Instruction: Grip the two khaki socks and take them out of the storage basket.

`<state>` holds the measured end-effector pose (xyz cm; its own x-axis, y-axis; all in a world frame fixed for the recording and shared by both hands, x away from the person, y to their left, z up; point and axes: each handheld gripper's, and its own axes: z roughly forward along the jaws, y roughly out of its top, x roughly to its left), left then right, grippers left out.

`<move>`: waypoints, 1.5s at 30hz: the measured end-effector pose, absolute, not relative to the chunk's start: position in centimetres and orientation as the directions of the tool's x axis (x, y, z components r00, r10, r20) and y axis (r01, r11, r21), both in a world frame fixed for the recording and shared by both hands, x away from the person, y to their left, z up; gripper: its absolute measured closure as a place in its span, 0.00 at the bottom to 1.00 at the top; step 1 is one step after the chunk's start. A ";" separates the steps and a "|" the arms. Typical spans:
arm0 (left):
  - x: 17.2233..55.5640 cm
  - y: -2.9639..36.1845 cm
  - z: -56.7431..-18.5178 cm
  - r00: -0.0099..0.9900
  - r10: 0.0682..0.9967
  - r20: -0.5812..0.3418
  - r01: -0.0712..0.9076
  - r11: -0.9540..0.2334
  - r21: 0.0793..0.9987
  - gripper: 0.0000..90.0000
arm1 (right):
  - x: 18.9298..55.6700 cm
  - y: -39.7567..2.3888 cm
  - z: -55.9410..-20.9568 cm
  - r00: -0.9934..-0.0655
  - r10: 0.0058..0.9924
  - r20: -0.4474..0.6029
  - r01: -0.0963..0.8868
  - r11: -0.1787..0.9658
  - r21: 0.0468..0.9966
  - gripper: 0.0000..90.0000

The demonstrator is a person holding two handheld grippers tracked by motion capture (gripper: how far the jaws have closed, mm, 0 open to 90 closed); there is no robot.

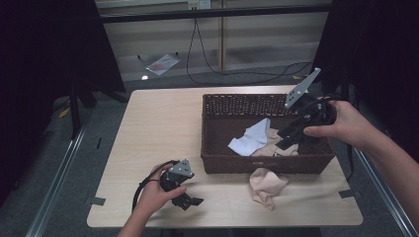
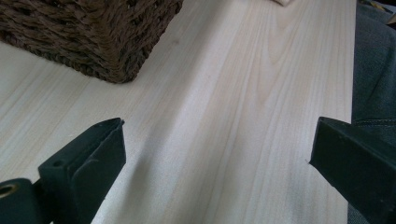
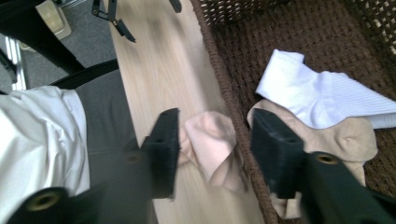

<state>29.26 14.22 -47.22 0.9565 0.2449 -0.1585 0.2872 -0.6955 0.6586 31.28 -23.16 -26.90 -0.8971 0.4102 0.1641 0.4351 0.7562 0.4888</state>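
Dim room, pale wooden table [image 1: 163,148] in the middle of the high view, grey floor around it and a black cable looping along the far wall. At centre right of that frame sits a dark woven wicker basket [image 1: 222,163]; inside it lie a white sock [image 1: 252,138] and a beige sock [image 1: 279,148]. A second beige sock [image 1: 267,185] lies on the table, touching the basket's near wall just below it in the frame.

Your right gripper [image 1: 289,136] hangs over the basket's interior, jaws parted with nothing between the pads; in the right gripper view the jaws straddle the basket rim [image 3: 233,121], one over the sock on the table [image 3: 210,149], the other over the beige sock inside [image 3: 336,140]. Your left gripper [image 2: 215,154] rests low at the lower left of the high view, jaws spread wide over bare wood, holding nothing.

My reading is that socks are being gathered into the basket and the outside one is next. To do it well, clear the rim first, then come down straight over the sock's bunched middle, so both pads catch fabric and not the wicker. Close fully before lifting; a thin fold may slip. Keep the left gripper parked clear.

No brand, label or writing can be read anywhere.
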 end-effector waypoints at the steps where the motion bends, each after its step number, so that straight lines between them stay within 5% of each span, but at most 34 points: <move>1: 29.3 14.2 -47.2 0.957 0.244 -0.156 0.285 -0.696 0.659 0.03 | 31.2 -23.2 -27.0 -0.895 0.417 0.162 0.439 0.751 0.493 0.51; 24: 29.2 14.1 -47.3 0.956 0.245 -0.162 0.290 -0.698 0.654 0.03 | 30.5 -23.4 -29.7 -0.891 0.439 0.112 0.430 0.741 0.515 0.14; 45: 29.2 14.1 -47.3 0.956 0.245 -0.161 0.289 -0.696 0.658 0.03 | 29.6 -23.5 -34.5 -0.890 0.441 0.112 0.426 0.721 0.546 0.08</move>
